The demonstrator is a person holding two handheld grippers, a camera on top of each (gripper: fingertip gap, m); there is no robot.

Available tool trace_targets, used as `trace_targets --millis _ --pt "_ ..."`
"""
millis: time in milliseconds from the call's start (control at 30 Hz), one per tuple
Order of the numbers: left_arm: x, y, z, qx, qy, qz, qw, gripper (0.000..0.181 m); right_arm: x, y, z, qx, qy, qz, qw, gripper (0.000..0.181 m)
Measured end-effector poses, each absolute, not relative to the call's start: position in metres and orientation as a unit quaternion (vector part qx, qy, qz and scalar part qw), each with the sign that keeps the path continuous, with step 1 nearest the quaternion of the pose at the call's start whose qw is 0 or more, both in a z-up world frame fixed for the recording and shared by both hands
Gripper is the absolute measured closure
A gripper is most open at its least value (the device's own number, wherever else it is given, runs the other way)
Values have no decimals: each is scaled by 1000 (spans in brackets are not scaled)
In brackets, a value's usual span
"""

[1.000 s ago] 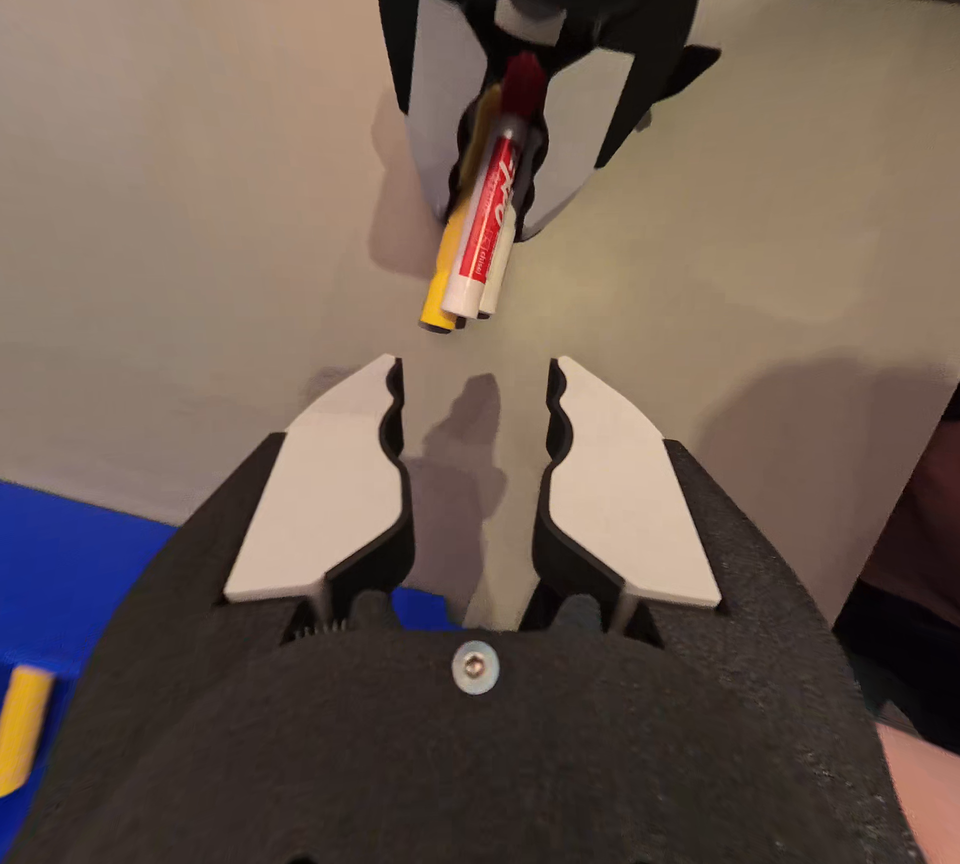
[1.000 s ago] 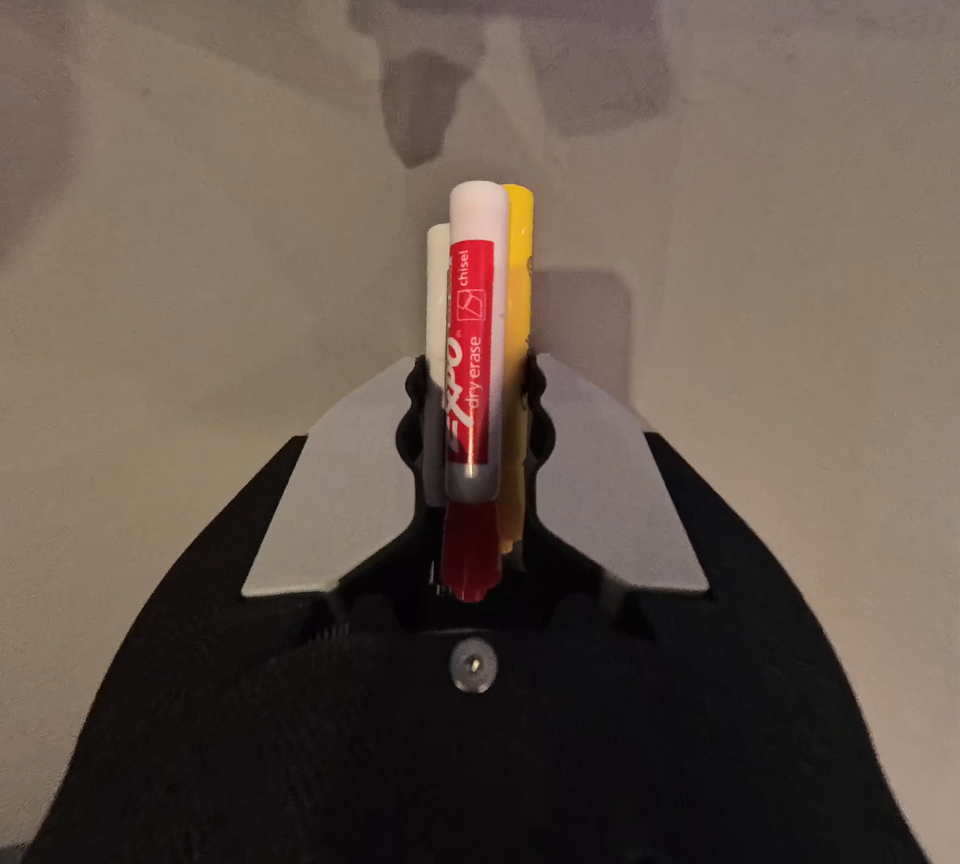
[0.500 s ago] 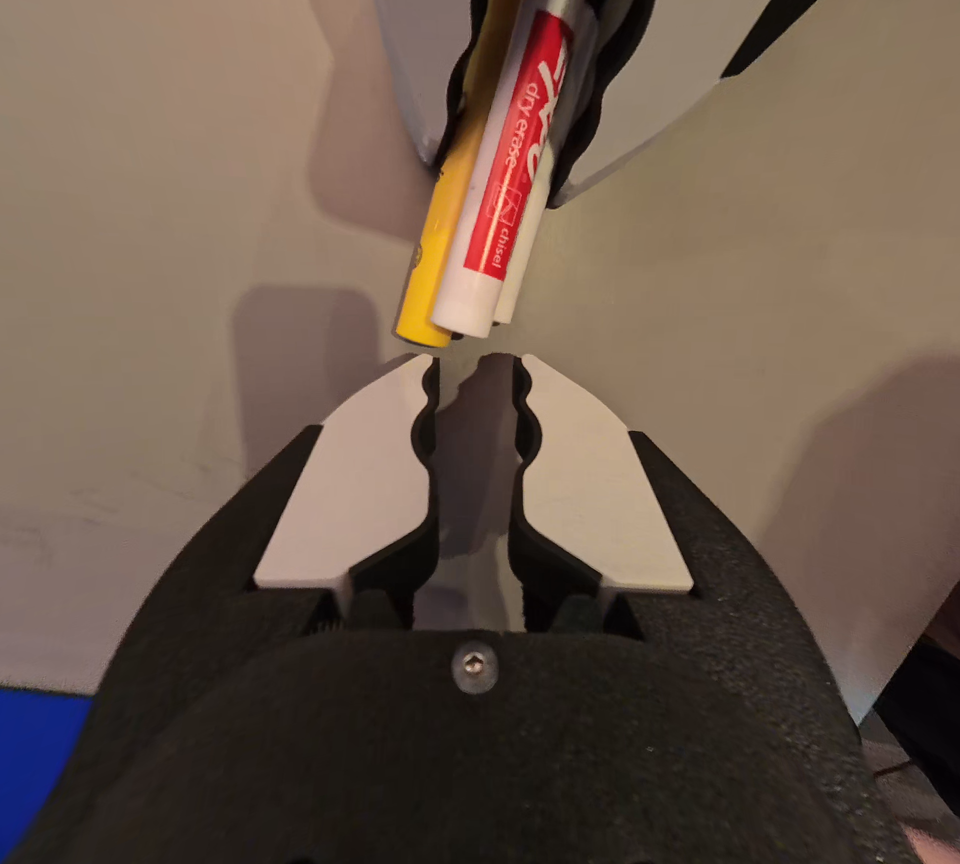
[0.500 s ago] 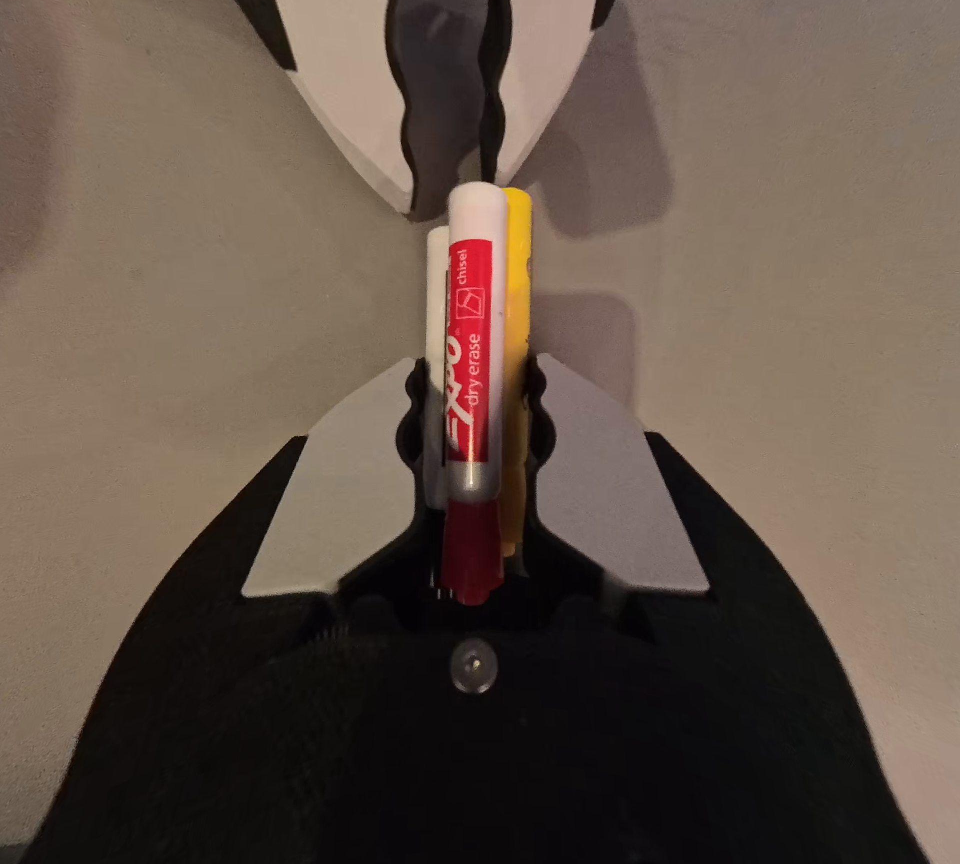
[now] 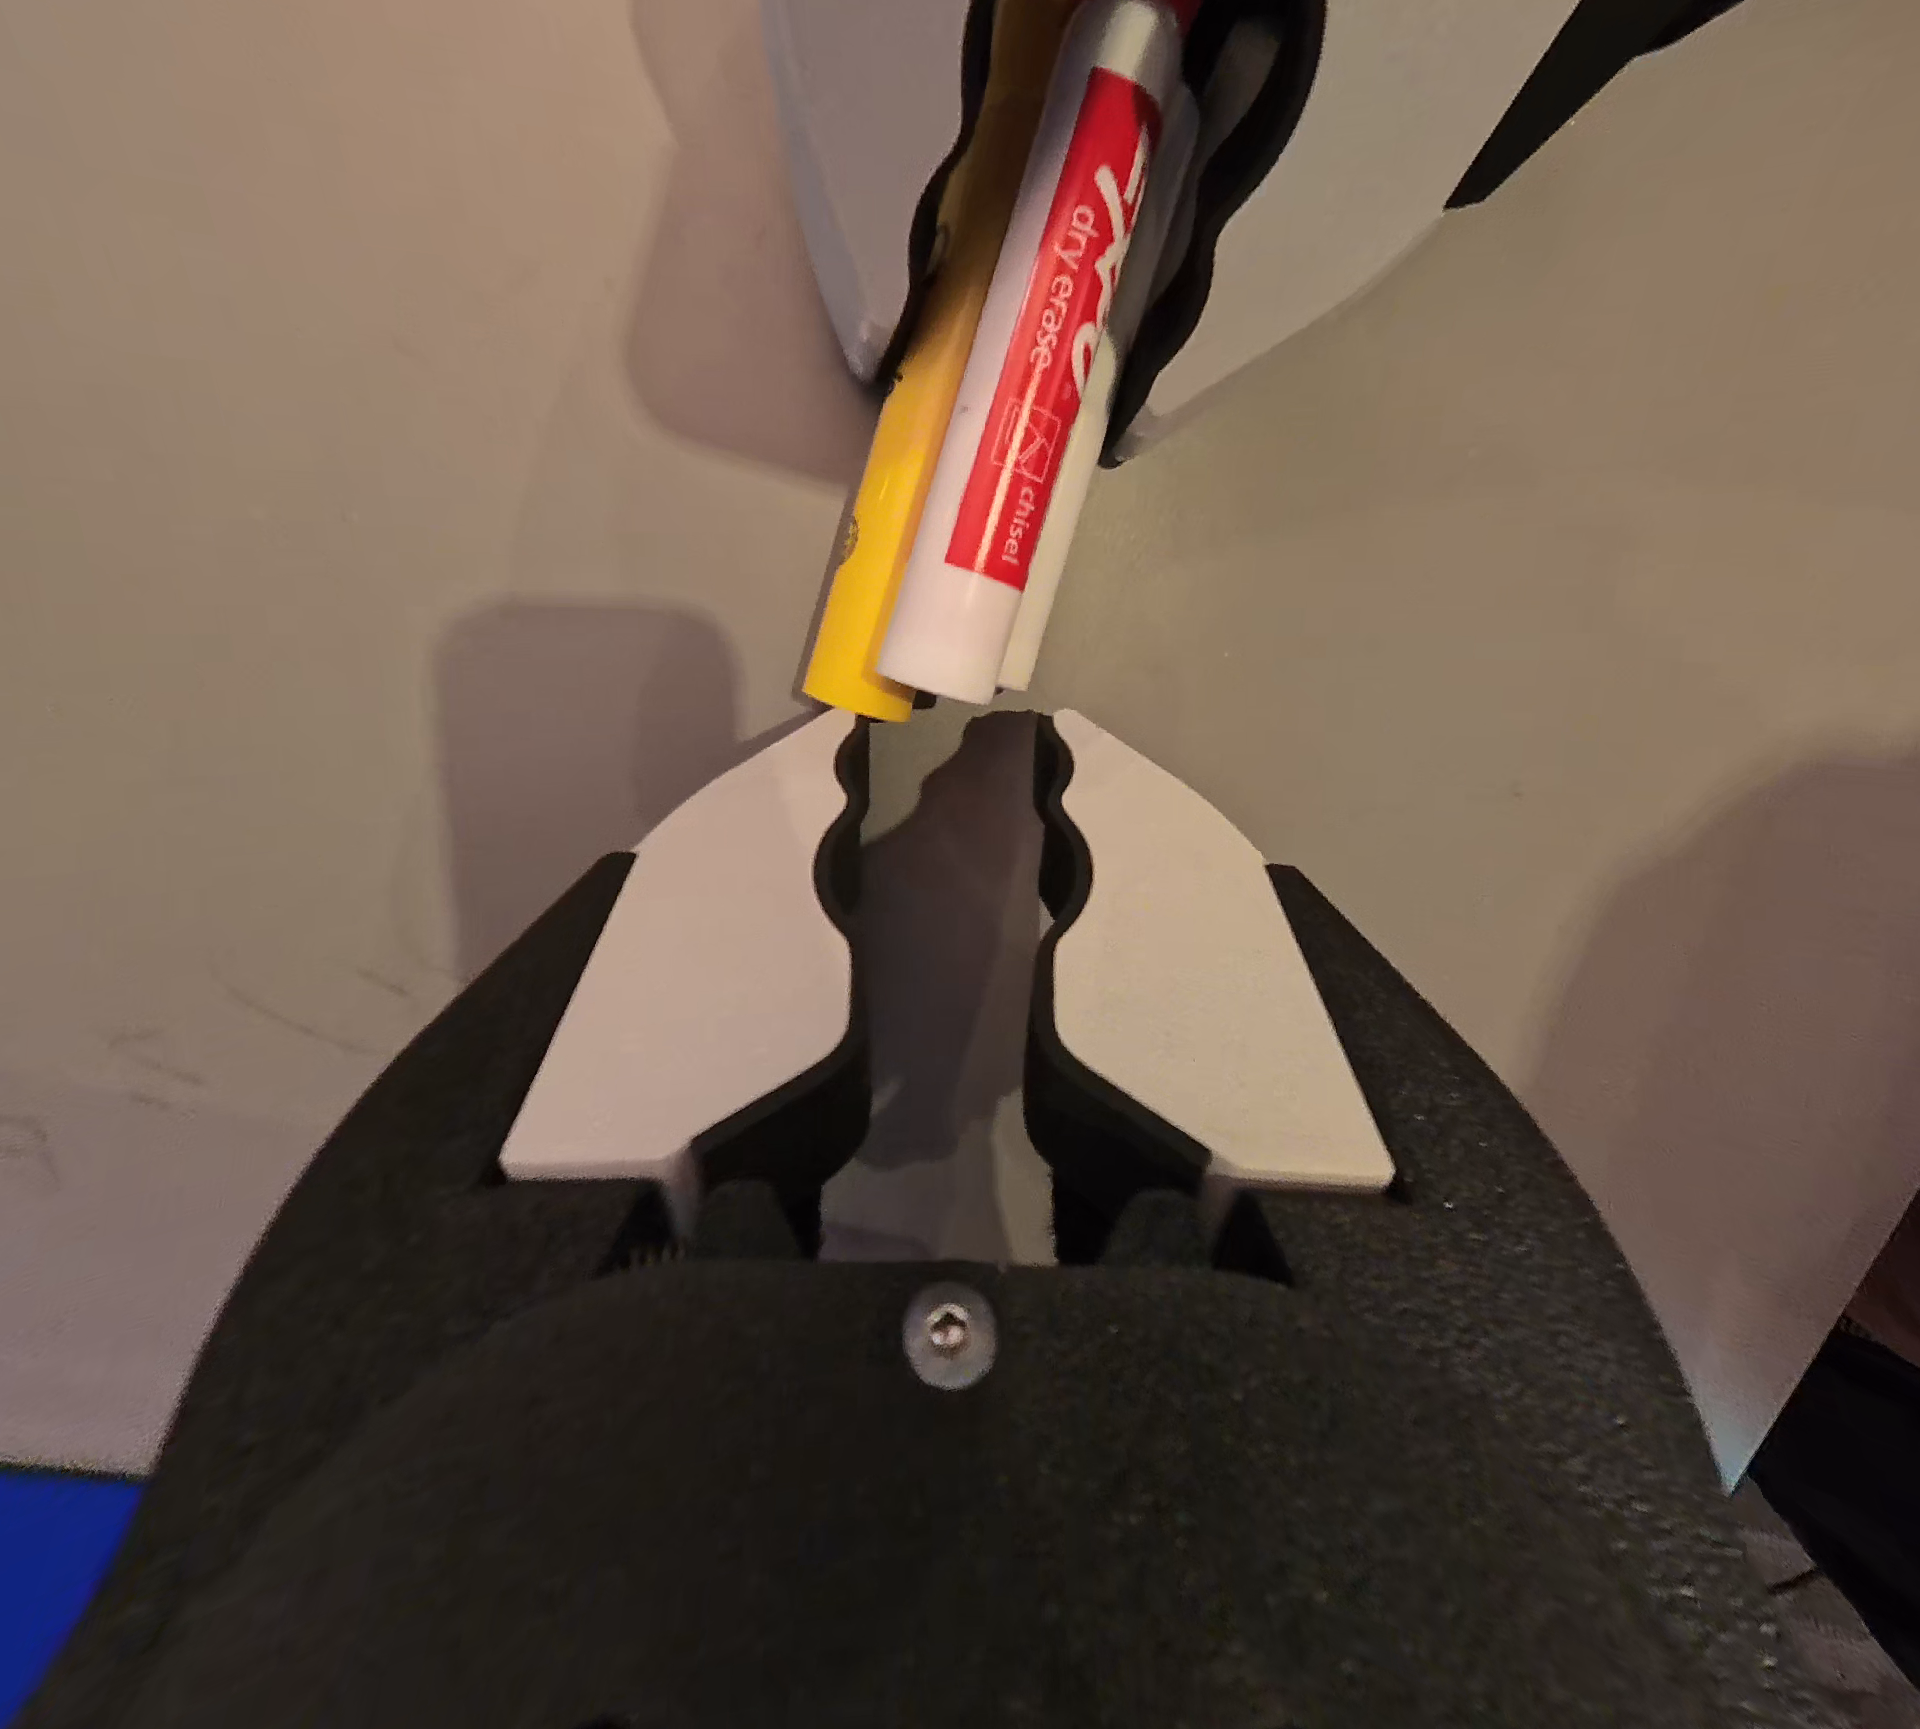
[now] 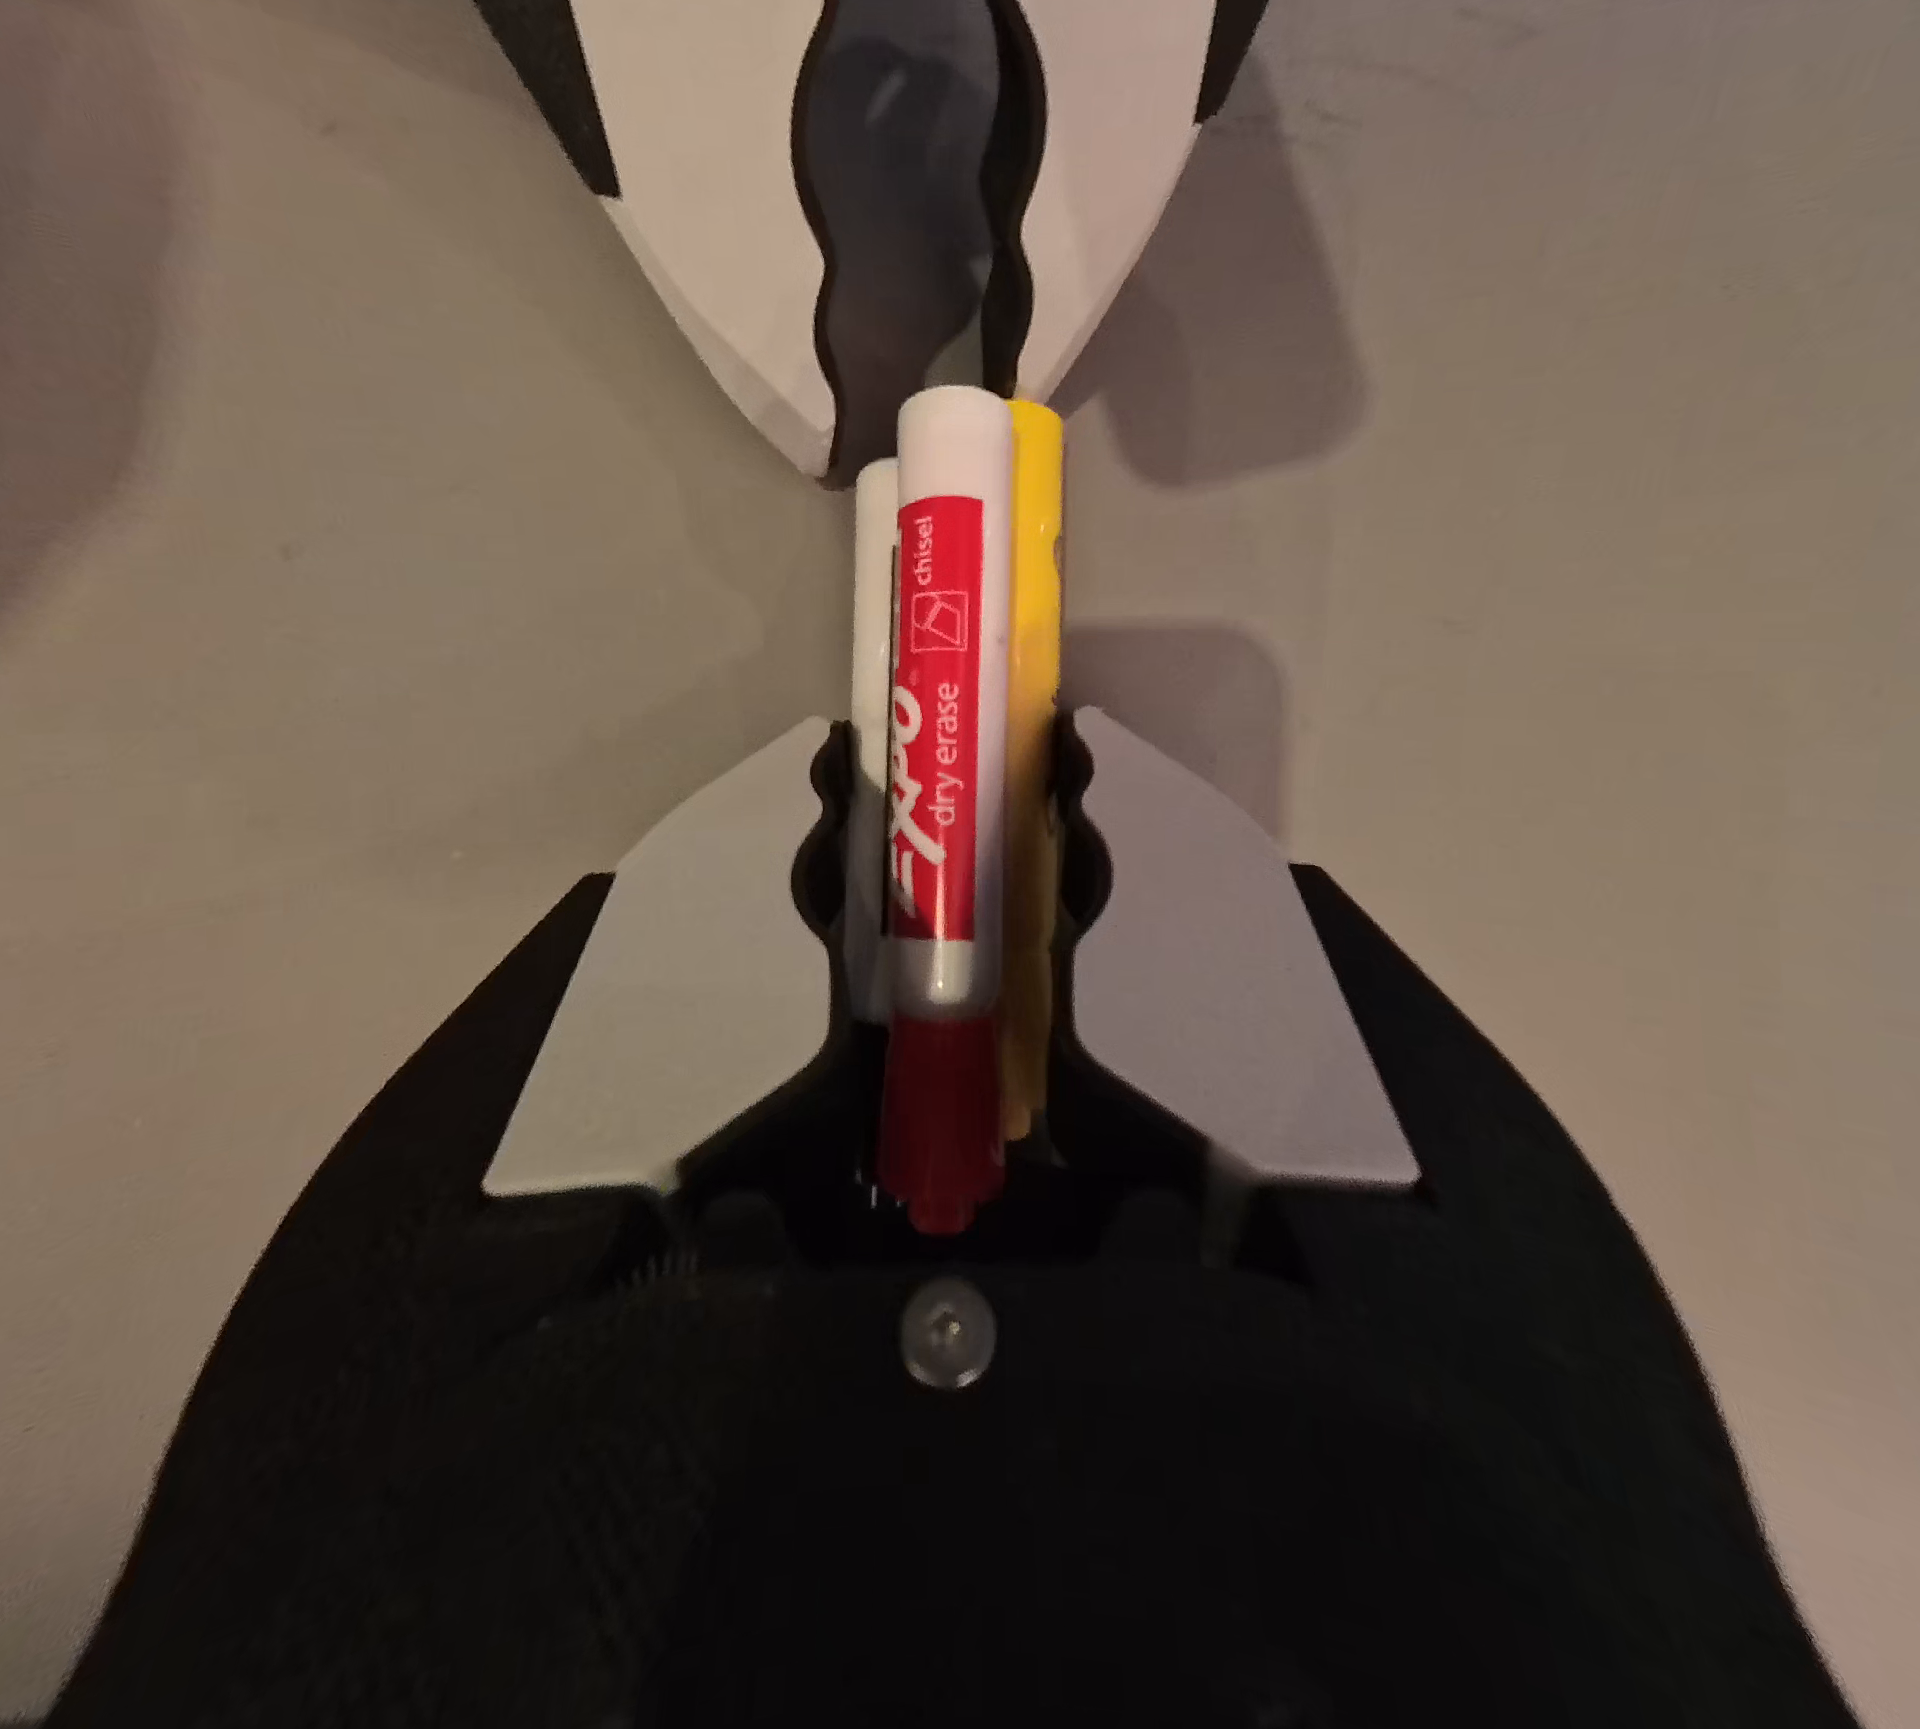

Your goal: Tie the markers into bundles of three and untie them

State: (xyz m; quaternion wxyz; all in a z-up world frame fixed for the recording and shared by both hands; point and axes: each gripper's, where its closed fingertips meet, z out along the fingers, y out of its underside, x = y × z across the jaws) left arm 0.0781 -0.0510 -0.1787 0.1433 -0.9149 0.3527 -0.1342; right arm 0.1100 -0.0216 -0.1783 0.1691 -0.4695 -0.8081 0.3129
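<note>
Markers (image 6: 951, 723), three clamped lengthwise in the right tool (image 6: 948, 848), free ends just ahead of the parted, empty left tool (image 5: 948, 734), nearly in line with its gap.

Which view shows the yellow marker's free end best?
Left wrist view: the yellow marker points toward the camera, its end face visible just off the open left gripper. Right wrist view shows it side-on, partly behind the red-labelled marker.

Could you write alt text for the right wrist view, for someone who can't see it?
The right tongs grip three markers side by side: red-labelled, yellow and white. The left tongs face them, slightly open, tips at the marker ends, above a plain beige table.
</note>
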Motion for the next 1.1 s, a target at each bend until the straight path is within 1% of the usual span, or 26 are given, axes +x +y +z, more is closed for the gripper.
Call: trace_targets --millis 267,633,1000,1100 --pt "82 -50 -179 -913 354 -138 145 149 110 -21 -178 -471 -807 313 169 141" --pt "83 -53 -178 -915 354 -139 138 149 113 -21 -179 -463 -818 295 171 132" --pt "85 -54 -178 -914 359 -137 133 149 131 -12 -180 -470 -833 248 155 133" --pt "88 -55 -178 -912 361 -140 134 149 132 -12 -180 -472 -833 247 151 135"
